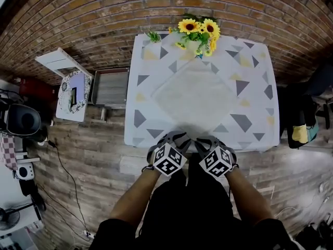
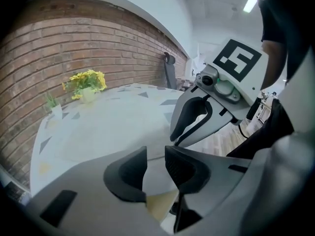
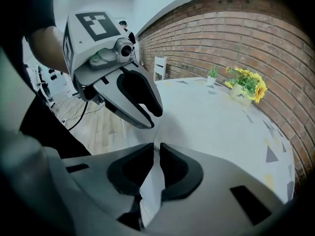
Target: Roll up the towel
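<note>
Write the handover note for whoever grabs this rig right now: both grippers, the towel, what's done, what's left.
Left gripper: at the table's near edge, jaws apart, nothing between them.
Right gripper: beside the left one, jaws nearly together with a slim gap, no cloth seen pinched.
Towel: flat and unrolled on the table, turned like a diamond, its near corner just ahead of both grippers. Sunflowers stand by the far edge.
Done: approach only; nothing is rolled.
Left: probably take the near corner and roll the towel away toward the sunflowers.
</note>
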Motion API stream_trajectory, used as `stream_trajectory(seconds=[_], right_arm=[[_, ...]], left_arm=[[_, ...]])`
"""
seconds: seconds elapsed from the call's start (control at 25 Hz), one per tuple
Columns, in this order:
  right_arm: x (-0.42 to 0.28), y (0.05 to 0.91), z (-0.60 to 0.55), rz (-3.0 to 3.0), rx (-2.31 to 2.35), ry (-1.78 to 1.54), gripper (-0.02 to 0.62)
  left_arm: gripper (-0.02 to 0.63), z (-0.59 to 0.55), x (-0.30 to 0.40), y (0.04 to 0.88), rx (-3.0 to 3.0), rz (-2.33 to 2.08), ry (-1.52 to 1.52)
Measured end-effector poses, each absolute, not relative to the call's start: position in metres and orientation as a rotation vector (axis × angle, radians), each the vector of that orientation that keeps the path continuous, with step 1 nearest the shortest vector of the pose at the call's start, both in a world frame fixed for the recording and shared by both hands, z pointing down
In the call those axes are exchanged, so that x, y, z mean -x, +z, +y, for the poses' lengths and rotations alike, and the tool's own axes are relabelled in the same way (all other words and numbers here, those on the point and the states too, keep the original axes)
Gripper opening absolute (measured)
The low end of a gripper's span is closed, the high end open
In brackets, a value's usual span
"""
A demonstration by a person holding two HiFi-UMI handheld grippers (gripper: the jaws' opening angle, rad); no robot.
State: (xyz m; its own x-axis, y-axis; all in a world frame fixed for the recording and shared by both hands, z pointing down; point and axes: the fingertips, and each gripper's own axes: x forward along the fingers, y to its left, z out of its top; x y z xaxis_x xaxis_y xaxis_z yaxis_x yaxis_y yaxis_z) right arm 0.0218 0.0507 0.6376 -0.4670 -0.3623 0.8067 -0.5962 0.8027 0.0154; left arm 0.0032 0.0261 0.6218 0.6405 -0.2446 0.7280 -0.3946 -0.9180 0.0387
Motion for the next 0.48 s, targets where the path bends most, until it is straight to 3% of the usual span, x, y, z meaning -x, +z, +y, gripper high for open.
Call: stream_trajectory(seconds=[0.48], right_arm=[[-0.029, 0.643, 0.033, -2.084, -0.63, 0.426, 0.046]], left_arm=[[0.119, 0.029, -0.022, 0.642, -2.676, -0.318, 1.275]])
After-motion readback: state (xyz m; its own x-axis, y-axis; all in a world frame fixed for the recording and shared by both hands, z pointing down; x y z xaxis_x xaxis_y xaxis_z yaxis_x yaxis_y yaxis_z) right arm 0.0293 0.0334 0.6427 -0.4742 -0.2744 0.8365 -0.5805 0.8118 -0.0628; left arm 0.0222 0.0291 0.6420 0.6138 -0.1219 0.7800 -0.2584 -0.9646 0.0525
